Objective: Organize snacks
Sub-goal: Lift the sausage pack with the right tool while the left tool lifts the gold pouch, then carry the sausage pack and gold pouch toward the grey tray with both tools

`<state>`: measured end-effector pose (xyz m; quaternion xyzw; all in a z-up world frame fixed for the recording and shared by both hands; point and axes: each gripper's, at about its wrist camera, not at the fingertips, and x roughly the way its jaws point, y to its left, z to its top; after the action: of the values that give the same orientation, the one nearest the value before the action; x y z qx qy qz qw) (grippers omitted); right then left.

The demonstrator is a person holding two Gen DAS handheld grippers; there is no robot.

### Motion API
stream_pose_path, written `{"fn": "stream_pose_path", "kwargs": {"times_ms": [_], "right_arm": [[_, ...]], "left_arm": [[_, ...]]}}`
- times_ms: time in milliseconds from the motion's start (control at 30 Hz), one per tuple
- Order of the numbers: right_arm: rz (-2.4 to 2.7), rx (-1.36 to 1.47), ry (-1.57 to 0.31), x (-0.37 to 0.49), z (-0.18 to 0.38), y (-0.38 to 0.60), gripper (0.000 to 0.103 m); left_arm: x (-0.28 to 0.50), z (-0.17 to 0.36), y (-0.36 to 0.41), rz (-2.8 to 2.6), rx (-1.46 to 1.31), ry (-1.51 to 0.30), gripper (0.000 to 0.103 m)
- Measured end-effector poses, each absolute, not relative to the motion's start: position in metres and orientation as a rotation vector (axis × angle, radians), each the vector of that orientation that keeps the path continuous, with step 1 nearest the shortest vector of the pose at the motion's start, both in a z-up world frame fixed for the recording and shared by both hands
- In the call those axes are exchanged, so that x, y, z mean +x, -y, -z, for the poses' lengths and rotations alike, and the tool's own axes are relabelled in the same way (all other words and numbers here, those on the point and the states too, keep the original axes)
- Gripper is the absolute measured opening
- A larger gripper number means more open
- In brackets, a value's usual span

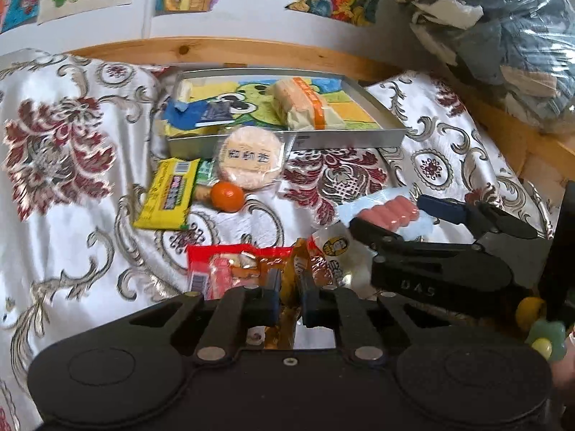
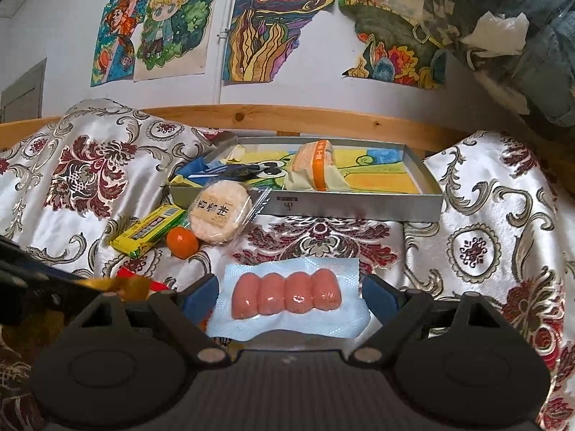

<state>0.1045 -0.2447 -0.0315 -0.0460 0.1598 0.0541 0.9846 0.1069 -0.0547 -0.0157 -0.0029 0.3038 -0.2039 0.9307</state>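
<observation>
My left gripper (image 1: 289,287) is shut on a gold-orange snack packet (image 1: 287,273), low over the patterned cloth. Under and beside it lie a red packet (image 1: 215,265) and a white packet with a cartoon face (image 1: 337,248). My right gripper (image 2: 289,292) is open, its blue pads (image 2: 201,294) straddling a clear pack of pink sausages (image 2: 285,296) lying on the cloth. The metal tray (image 2: 359,208) sits at the back, holding an orange-banded pastry pack (image 2: 316,168) and a blue packet (image 1: 201,111).
In front of the tray lie a round rice cake (image 1: 249,158), a yellow packet (image 1: 169,194) and a small orange fruit (image 1: 227,197). A wooden rail (image 2: 287,120) and a wall with drawings stand behind. Bagged clothes (image 1: 503,36) are piled at the right.
</observation>
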Motion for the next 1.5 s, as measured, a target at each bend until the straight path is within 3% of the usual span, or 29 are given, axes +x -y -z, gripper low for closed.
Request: {"fn": "stream_pose_path", "kwargs": {"times_ms": [167, 433, 567, 1033, 1500], "right_arm": [[-0.112, -0.09, -0.341, 0.106, 0.036, 0.243, 0.09], [-0.104, -0.082, -0.334, 0.105, 0.035, 0.244, 0.09], [-0.101, -0.091, -0.326, 0.103, 0.034, 0.243, 0.09], [-0.103, -0.095, -0.25, 0.097, 0.014, 0.241, 0.09], [-0.06, -0.053, -0.164, 0.165, -0.036, 0.268, 0.09]], "left_arm": [[0.11, 0.034, 0.056, 0.426, 0.024, -0.684, 0.012], [0.113, 0.053, 0.057, 0.444, 0.05, -0.751, 0.027], [0.11, 0.052, 0.06, 0.456, 0.093, -0.733, 0.02], [0.114, -0.002, 0.052, 0.418, 0.012, -0.566, 0.019], [0.222, -0.063, 0.067, 0.397, -0.076, -0.428, 0.019]]}}
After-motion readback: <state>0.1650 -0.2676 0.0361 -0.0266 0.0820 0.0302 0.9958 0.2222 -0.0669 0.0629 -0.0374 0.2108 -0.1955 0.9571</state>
